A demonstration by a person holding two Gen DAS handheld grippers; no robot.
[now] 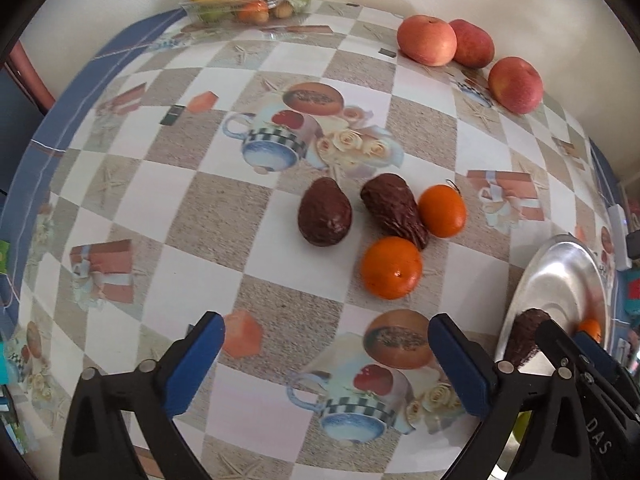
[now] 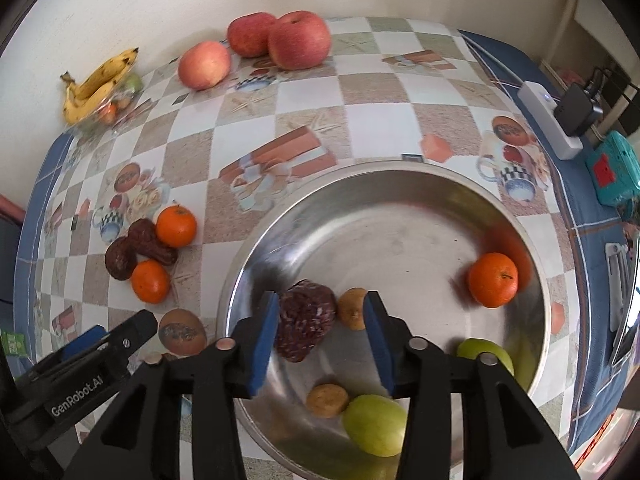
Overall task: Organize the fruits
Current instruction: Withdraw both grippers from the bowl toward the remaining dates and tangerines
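Left tongs (image 1: 326, 364) wide open, nothing between the pads, hovering over the desk (image 1: 132, 184) just short of the loose fruit cluster. Cluster sits mid-desk: two dark avocados (image 1: 325, 213) (image 1: 394, 209) and two oranges (image 1: 391, 268) (image 1: 442, 211); the right avocado touches both oranges, the left one lies slightly apart.

Right tongs (image 2: 320, 338) open over the steel bowl (image 2: 400, 200). A dark avocado (image 2: 306, 326) sits between the pads, against the left pad, with a clear gap to the right one, so not clamped. Can't tell whether it rests on the bowl floor.

Also in the bowl: an orange (image 2: 493, 280) by the right wall, two small brown fruits (image 2: 352, 308) (image 2: 327, 400), two green fruits (image 2: 375, 424) (image 2: 486, 354) at the near side.

Three red apples (image 2: 298, 40) (image 2: 251, 34) (image 2: 204, 65) at the far desk edge by the wall. Bananas (image 2: 96, 84) lie on a clear tray (image 1: 248, 8) of mixed fruit in the far corner.
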